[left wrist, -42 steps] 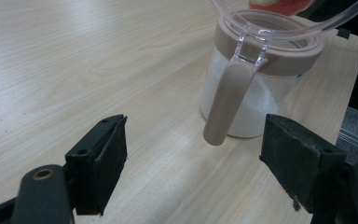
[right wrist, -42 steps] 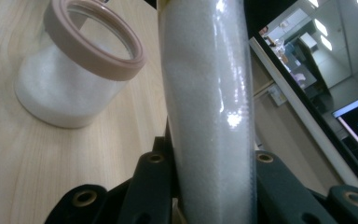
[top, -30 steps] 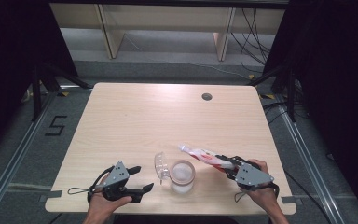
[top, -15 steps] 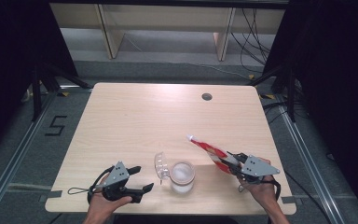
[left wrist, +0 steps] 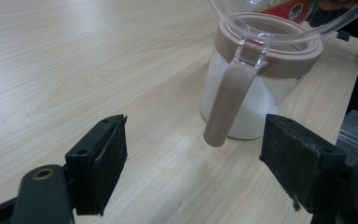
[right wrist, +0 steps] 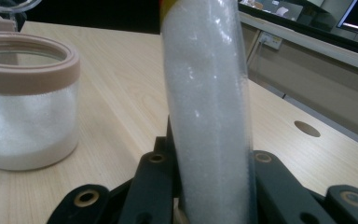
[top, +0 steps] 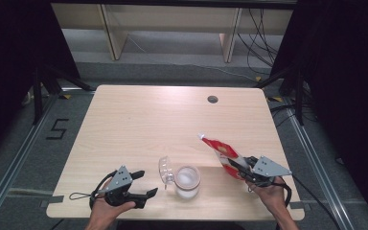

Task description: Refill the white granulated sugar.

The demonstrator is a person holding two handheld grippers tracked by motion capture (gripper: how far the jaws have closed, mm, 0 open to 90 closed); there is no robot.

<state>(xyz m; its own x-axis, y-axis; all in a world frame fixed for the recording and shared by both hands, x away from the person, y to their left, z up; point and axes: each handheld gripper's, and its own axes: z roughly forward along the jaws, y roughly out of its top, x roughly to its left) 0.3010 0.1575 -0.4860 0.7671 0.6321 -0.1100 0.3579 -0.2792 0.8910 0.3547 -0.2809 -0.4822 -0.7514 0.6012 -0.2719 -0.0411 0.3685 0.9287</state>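
A clear jar (top: 187, 182) with a beige rim holds white grains and stands near the table's front edge; its clear hinged lid (top: 165, 170) is flipped open to its left. In the left gripper view the jar (left wrist: 256, 88) and its beige clasp (left wrist: 227, 103) sit just beyond the jaws. My left gripper (top: 143, 184) is open, left of the jar, empty. My right gripper (top: 235, 165) is shut on a red and white bag (top: 220, 151) of white grains (right wrist: 209, 102), tilted up and leftward, to the right of the jar (right wrist: 25, 98).
The wooden table (top: 148, 120) has a round cable hole (top: 212, 99) at the back right. Black stands and cables sit on the floor beside it, and a shelf unit (top: 172, 28) stands behind it.
My right gripper has pulled back to the right and tipped the bag up, away from the jar. The left gripper has stayed put.
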